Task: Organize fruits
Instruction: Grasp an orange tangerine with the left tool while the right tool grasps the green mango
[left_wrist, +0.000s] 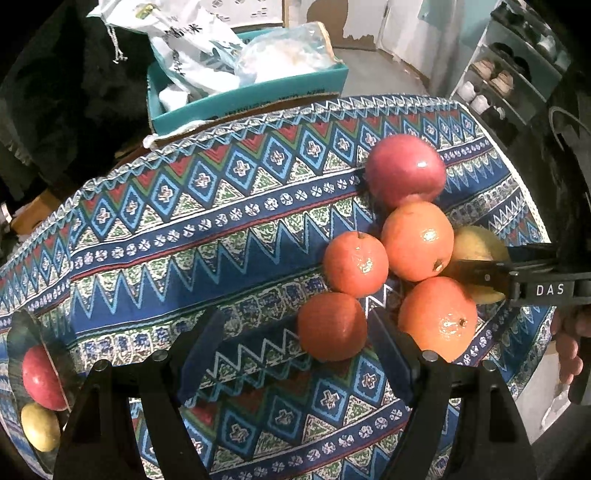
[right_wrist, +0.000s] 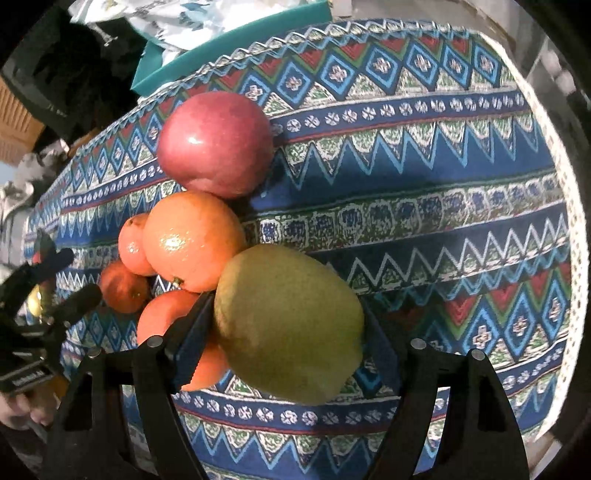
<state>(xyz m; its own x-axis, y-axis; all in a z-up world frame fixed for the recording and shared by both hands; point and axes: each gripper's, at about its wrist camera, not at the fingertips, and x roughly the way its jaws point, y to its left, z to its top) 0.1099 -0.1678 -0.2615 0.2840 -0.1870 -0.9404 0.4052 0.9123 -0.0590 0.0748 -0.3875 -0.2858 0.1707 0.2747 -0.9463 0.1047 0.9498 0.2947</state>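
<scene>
On the patterned tablecloth (left_wrist: 166, 236) several oranges lie bunched together, with a red apple (left_wrist: 406, 170) at their far side. My left gripper (left_wrist: 295, 325) is open; the nearest orange (left_wrist: 332, 326) lies between its tips, close to the right finger and clear of the left pad. In the right wrist view a yellow-green pear (right_wrist: 288, 325) fills the gap of my right gripper (right_wrist: 290, 306), resting against the oranges (right_wrist: 192, 240) below the apple (right_wrist: 216, 144). The pads flank the pear closely and do not seem to press it.
A teal box (left_wrist: 251, 99) stuffed with plastic bags stands behind the table's far edge. A shoe shelf (left_wrist: 517, 74) is at the back right. The cloth's white-trimmed right edge (right_wrist: 569, 206) is near. A hand (left_wrist: 569, 343) holds the right gripper.
</scene>
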